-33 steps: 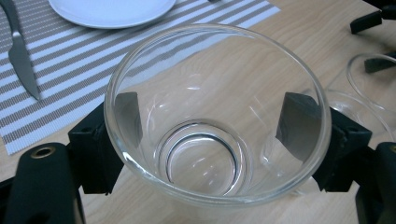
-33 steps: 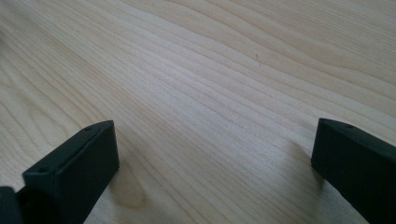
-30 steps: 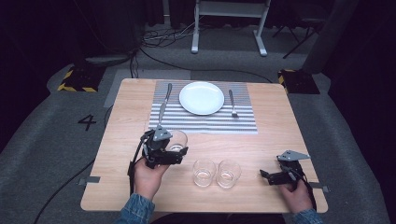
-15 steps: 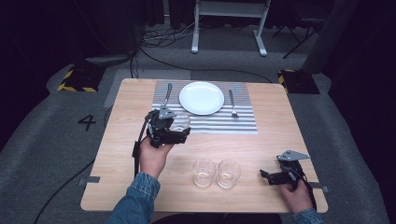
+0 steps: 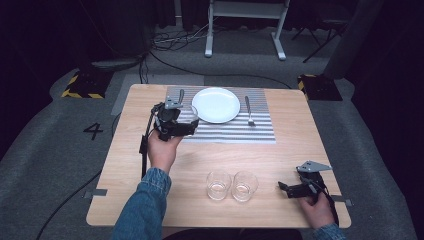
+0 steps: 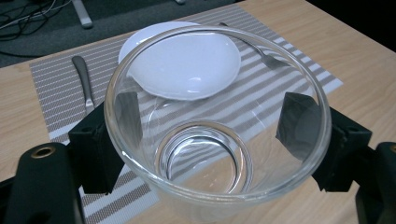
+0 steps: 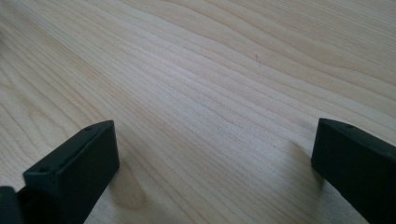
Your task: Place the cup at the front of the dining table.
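A dark studio or lab set up for recording: a wooden table (image 5: 280,150) stands on grey carpet (image 5: 45,165) marked with a 4 (image 5: 93,131) at nine o'clock, hazard-striped blocks (image 5: 80,86) and loose cables (image 5: 172,42) toward twelve.

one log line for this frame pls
left gripper: shut on glass, above placemat beside plate | right gripper: open, on table | two glasses left

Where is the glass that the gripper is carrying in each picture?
High view: the held glass sits left of middle, over the striped mat's left edge, in the left gripper.
Left gripper view: it is in the middle, between the jaws.
Right gripper view: bare wood between open jaws.
Shared landmark: the white plate.
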